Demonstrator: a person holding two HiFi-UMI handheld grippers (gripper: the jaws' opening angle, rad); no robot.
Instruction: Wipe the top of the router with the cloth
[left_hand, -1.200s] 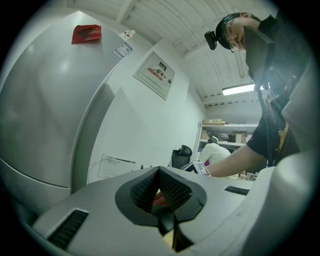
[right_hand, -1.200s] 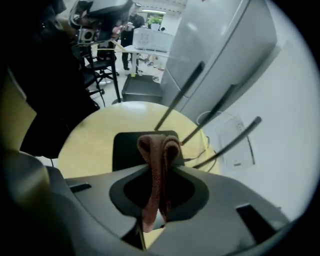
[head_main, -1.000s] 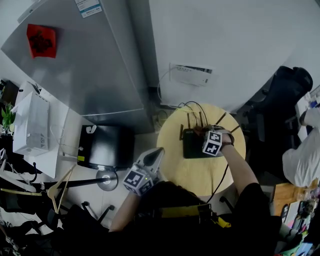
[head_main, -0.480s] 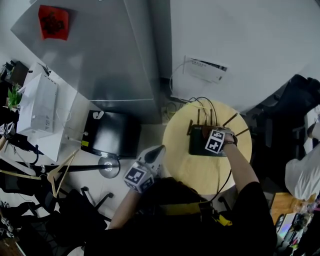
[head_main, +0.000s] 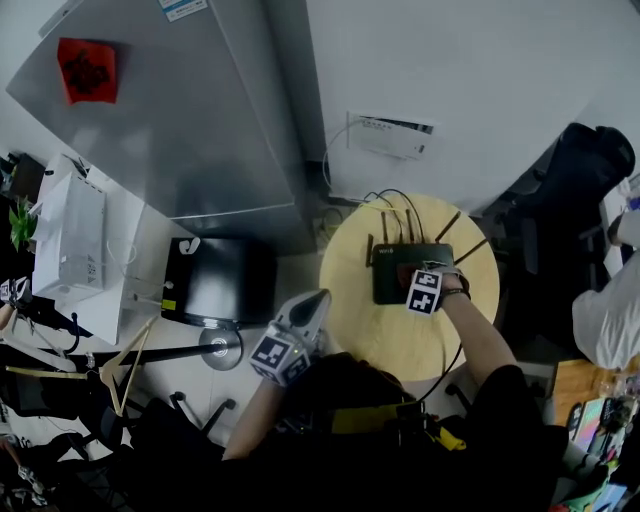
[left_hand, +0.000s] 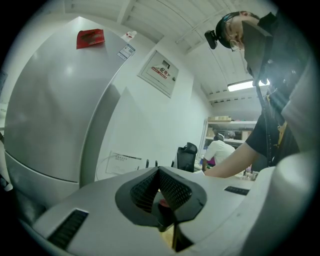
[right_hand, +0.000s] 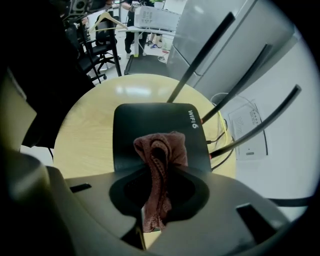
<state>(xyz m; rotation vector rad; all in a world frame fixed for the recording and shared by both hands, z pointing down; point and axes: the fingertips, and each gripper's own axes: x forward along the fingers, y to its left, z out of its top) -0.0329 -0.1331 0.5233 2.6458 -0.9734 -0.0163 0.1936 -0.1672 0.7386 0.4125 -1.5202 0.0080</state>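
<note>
Cloth (right_hand: 161, 150) pinched in right claw (right_hand: 156, 192) on router (right_hand: 135, 130), forearm (head_main: 480, 335) outstretched; left claw (left_hand: 162, 200) closed, empty.

Through my feed I see a round pale wooden table (head_main: 375, 335) on a light floor (head_main: 298, 272) before a white wall (head_main: 480, 80) bearing a small white box (head_main: 390, 135), with a tall grey fridge (head_main: 170, 130) left, a black office chair (head_main: 590, 170) right, and a ceiling strip light (left_hand: 245, 85) glowing.
</note>
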